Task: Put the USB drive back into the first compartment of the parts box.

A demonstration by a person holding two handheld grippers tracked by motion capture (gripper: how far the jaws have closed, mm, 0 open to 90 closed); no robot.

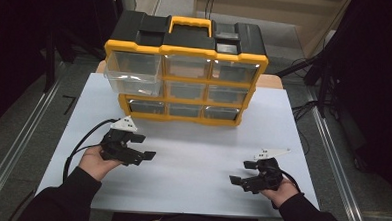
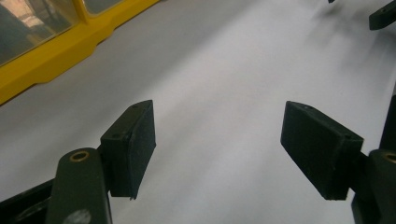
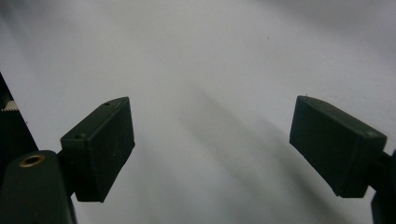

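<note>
high view – organizer: the yellow and black drawer organizer (image 1: pixel 185 75) stands at the far middle of the white tabletop (image 1: pixel 190 190), long axis running left to right, drawer fronts facing you, handle on top.
high view – drawer: the top-left drawer (image 1: pixel 134 70) is pulled partway out toward you; the rest sit flush.
high view – claws: your left claw (image 1: pixel 141 147) hovers near the organizer's lower left corner, your right claw (image 1: pixel 242 173) well apart from it at the near right – both spread wide, nothing in them.
left gripper view: jaws wide apart over bare tabletop, the organizer's yellow base (image 2: pixel 65 56) at the upper left, not touched.
right gripper view: jaws wide apart, empty, plain white tabletop below.
progress: judging from this, one drawer is open and nothing is held – any handling of the drawers is left to do.
</note>
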